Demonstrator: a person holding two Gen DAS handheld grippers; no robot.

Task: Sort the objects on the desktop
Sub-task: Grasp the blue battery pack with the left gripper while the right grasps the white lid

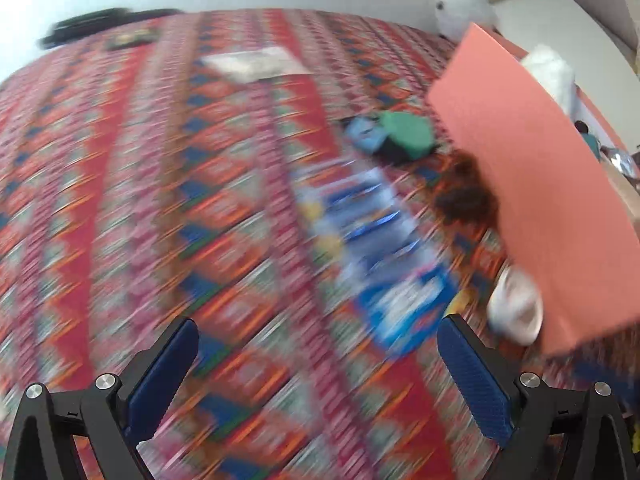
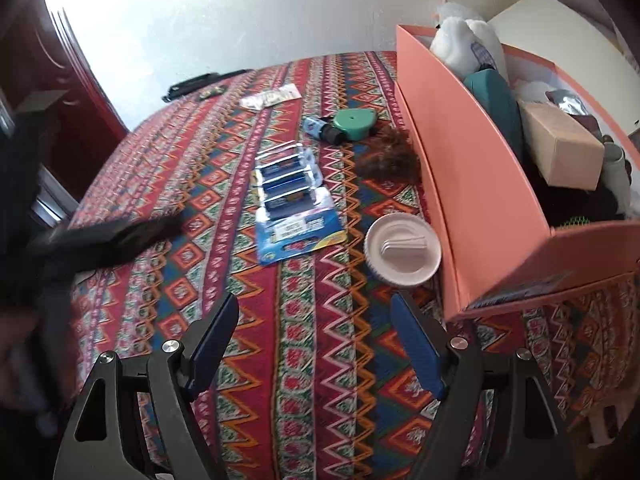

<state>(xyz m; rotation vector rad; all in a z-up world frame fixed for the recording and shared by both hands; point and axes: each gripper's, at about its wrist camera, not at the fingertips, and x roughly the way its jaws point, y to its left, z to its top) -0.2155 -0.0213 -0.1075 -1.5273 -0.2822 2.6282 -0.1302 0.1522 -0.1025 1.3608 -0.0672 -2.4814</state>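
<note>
- My left tool [image 1: 318,356] hangs above the patterned cloth [image 1: 160,200] on the counter with its blue pads spread wide and nothing between them; this view is heavily smeared.
- My right tool [image 2: 316,328] is likewise spread wide and empty, above the cloth [image 2: 304,380] near the front corner of the salmon box [image 2: 460,168].
- I take the salmon box as my landmark: it stands on the right side of the counter, open-topped, already holding a white plush toy [image 2: 460,44], a teal pouch [image 2: 496,108], a tan carton [image 2: 560,148] and darker items I cannot make out.
- Just beside the box's long left wall, near its front end, sits a white round lid [image 2: 402,248]; I cannot tell if it touches the wall.
- Farther along that wall lies a brown fuzzy clump [image 2: 390,158], right against the box.
- Left of the box, past the lid, a blue blister pack of batteries [image 2: 294,204] lies flat.
- Toward the box's far end sit a green round case [image 2: 354,124] and a small blue-and-black item [image 2: 320,128], touching each other.
- Well beyond, a clear packet [image 2: 272,96] and a black object [image 2: 192,84] lie near the far edge of the counter.
- A dark blurred shape [image 2: 104,240] crosses the left side of my right view; I cannot tell what it is.
</note>
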